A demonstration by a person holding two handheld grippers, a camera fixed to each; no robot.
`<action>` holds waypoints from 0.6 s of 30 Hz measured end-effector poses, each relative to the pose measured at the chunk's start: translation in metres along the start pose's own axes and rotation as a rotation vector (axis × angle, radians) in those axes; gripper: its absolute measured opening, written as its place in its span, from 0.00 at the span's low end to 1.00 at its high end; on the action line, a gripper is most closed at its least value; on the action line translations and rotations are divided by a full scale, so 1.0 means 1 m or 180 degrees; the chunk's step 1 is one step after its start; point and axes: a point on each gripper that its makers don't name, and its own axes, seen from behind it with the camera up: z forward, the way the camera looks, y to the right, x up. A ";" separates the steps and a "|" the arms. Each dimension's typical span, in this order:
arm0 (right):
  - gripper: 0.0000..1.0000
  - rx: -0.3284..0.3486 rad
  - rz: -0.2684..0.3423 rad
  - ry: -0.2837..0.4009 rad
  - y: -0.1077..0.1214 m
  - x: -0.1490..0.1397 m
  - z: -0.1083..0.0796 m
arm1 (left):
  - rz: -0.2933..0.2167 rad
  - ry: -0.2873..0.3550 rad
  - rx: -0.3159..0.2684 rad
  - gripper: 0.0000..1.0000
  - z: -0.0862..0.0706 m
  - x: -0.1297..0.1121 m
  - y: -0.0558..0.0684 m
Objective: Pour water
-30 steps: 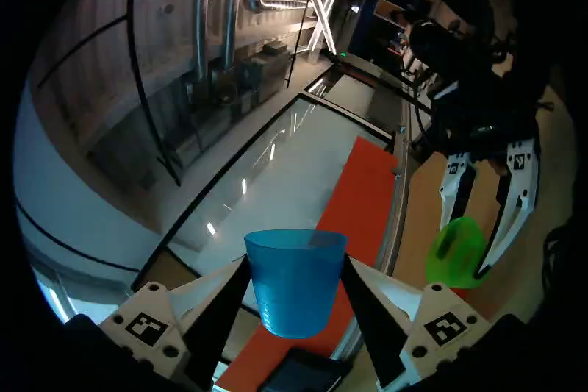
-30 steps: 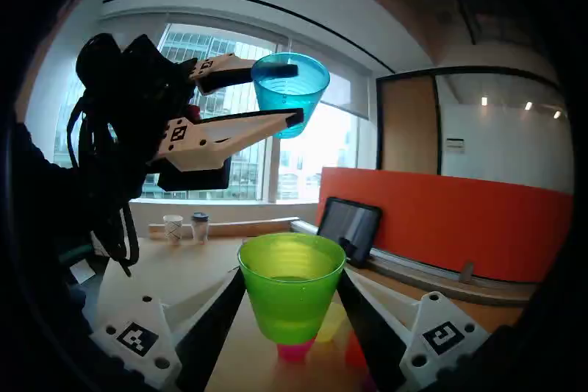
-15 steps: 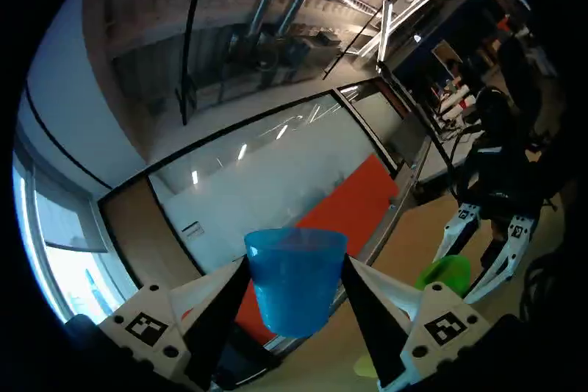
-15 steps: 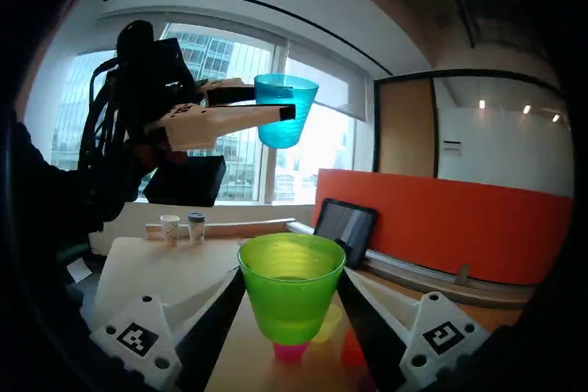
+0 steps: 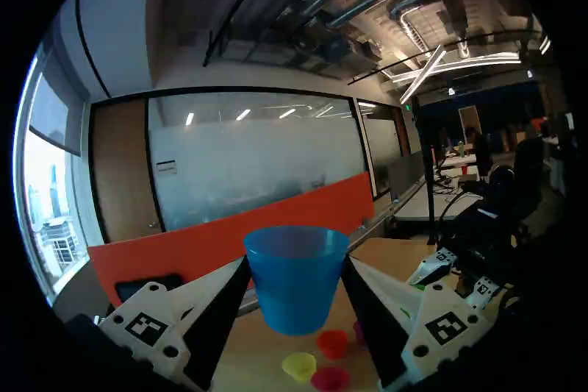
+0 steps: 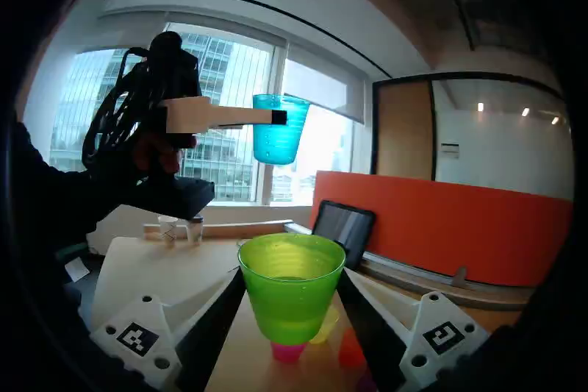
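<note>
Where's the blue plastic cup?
The blue plastic cup hangs upright in the left gripper, above the green plastic cup in the right gripper view.

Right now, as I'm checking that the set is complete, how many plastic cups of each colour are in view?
Blue cup: 1
Green cup: 1
Yellow cup: 1
Orange cup: 1
Pink cup: 1
Total: 5
A purplish shape beside the orange one is too hidden to count.
</note>
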 end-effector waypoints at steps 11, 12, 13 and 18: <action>0.88 -0.0017 0.0006 0.0007 0.000 0.001 -0.001 | -0.0385 -0.0128 -0.0163 0.87 -0.004 -0.012 0.005; 0.88 -0.0018 0.0006 0.0009 0.000 0.001 -0.001 | -0.0397 -0.0137 -0.0171 0.87 -0.004 -0.013 0.005; 0.88 -0.0018 0.0007 0.0012 0.000 0.001 -0.001 | -0.0406 -0.0144 -0.0181 0.87 -0.004 -0.015 0.006; 0.88 -0.0021 0.0015 0.0012 0.001 0.001 -0.001 | -0.0410 -0.0168 -0.0186 0.87 -0.005 -0.019 0.005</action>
